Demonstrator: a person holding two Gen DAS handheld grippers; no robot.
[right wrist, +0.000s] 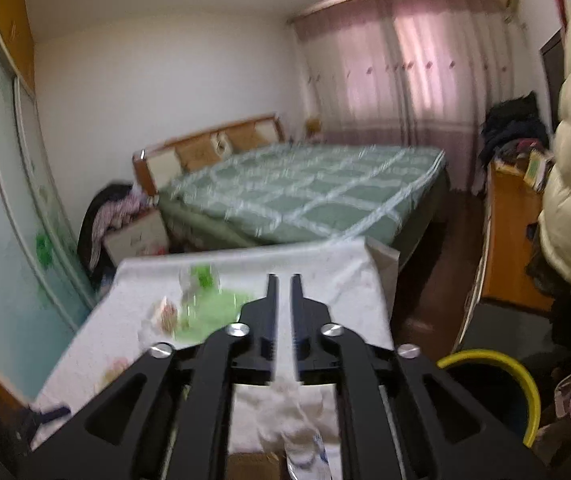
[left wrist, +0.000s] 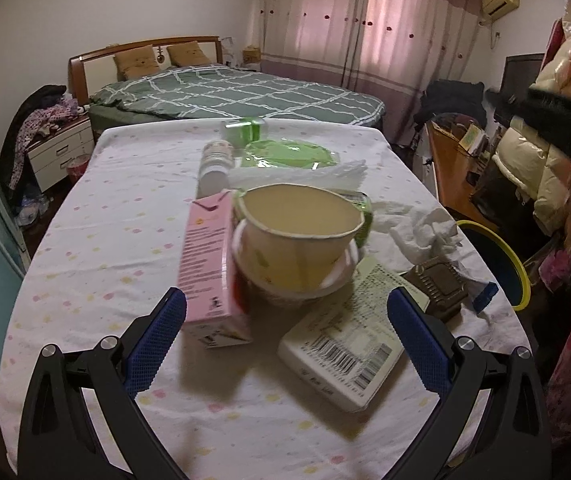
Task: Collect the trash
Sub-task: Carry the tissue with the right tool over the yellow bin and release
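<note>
In the left wrist view my left gripper is open, its blue-padded fingers either side of a pile of trash on the table. The pile holds a pink carton, a paper cup nested in a white bowl, a white labelled box, a brown wrapper, crumpled tissue, a bottle and green packets. In the right wrist view my right gripper is nearly closed with nothing visible between the fingers, above the table, over crumpled tissue.
A bin with a yellow rim stands at the table's right edge; it also shows in the right wrist view. A bed with a green quilt lies beyond the table. A wooden desk and hanging coats are on the right.
</note>
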